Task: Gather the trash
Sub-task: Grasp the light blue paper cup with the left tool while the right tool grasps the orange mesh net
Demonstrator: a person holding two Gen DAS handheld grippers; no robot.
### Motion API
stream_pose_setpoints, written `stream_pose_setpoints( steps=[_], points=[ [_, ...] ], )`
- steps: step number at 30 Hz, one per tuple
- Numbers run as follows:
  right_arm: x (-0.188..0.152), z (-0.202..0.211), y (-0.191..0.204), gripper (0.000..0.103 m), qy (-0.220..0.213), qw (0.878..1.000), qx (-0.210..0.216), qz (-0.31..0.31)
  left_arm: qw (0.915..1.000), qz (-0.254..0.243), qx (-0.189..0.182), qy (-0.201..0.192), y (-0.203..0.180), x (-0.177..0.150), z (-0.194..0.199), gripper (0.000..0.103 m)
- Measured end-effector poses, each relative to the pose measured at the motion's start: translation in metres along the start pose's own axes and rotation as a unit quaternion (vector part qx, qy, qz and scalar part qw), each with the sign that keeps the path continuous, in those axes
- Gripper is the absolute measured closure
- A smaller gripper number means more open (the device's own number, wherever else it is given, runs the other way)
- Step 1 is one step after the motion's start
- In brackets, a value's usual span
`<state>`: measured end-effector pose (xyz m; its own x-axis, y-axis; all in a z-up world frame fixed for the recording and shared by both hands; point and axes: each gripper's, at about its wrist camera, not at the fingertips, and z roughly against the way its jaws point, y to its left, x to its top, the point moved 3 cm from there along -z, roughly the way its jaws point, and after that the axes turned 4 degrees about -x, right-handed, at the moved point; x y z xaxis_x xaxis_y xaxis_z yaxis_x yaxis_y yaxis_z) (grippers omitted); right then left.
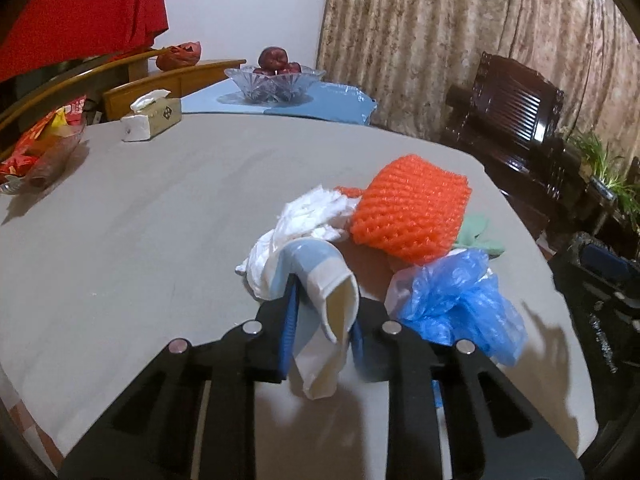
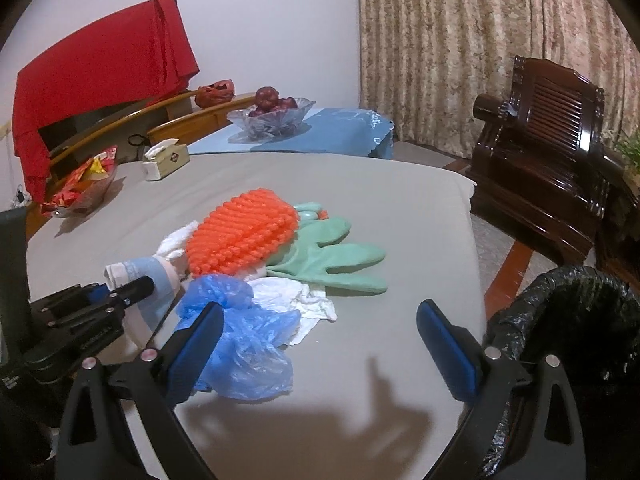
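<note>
A trash pile lies on the grey table: an orange foam net (image 1: 412,212) (image 2: 244,236), white crumpled paper (image 1: 312,212) (image 2: 296,296), a blue plastic bag (image 1: 456,300) (image 2: 244,332) and a green glove (image 2: 332,260) (image 1: 478,236). My left gripper (image 1: 322,312) (image 2: 120,292) is shut on a crushed blue-and-white paper cup (image 1: 324,300) (image 2: 140,276) at the pile's near left. My right gripper (image 2: 320,344) is open and empty, just in front of the pile, its left finger (image 2: 196,344) against the blue bag. A black-lined trash bin (image 2: 568,320) stands at the table's right.
A tissue box (image 1: 154,116) (image 2: 166,158), a snack bowl (image 1: 40,148) (image 2: 80,188) and a glass fruit bowl (image 1: 274,80) (image 2: 272,114) stand at the far side. A dark wooden chair (image 2: 548,176) (image 1: 512,108) stands right of the table.
</note>
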<state>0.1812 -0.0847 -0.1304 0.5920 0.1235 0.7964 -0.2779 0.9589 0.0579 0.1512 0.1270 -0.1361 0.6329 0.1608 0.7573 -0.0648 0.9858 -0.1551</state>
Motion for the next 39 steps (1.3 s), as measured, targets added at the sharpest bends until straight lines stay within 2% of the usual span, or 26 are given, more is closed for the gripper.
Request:
stream_pose_setpoints(
  steps=[6,10,14,24,31,34,39],
  points=[
    [0.016,-0.006,0.014,0.011,-0.009,1.000,0.018,-0.002,0.9992,0.005,-0.009,-0.040,0.003,0.015,0.032,0.082],
    [0.030,-0.018,0.031,0.016,-0.012,0.999,0.032,0.000,0.9982,0.007,-0.001,-0.060,0.004,0.027,0.041,0.082],
    [0.040,-0.037,0.045,0.023,0.001,0.999,0.045,-0.007,0.9976,0.011,0.014,-0.068,0.011,0.037,0.038,0.082],
    [0.045,-0.073,0.065,0.025,0.033,0.999,0.028,0.006,0.9975,0.013,0.030,-0.062,0.027,0.044,0.026,0.082],
    [0.034,-0.092,0.074,0.046,0.068,0.997,0.025,0.024,0.9978,0.012,0.037,-0.053,0.034,0.044,0.020,0.082],
    [0.035,-0.090,0.078,0.059,0.067,0.997,0.038,0.028,0.9979,0.014,0.039,-0.050,0.036,0.043,0.020,0.082],
    [0.038,-0.080,0.079,0.070,0.060,0.996,0.066,0.025,0.9978,0.017,0.041,-0.050,0.038,0.044,0.022,0.082]
  ],
)
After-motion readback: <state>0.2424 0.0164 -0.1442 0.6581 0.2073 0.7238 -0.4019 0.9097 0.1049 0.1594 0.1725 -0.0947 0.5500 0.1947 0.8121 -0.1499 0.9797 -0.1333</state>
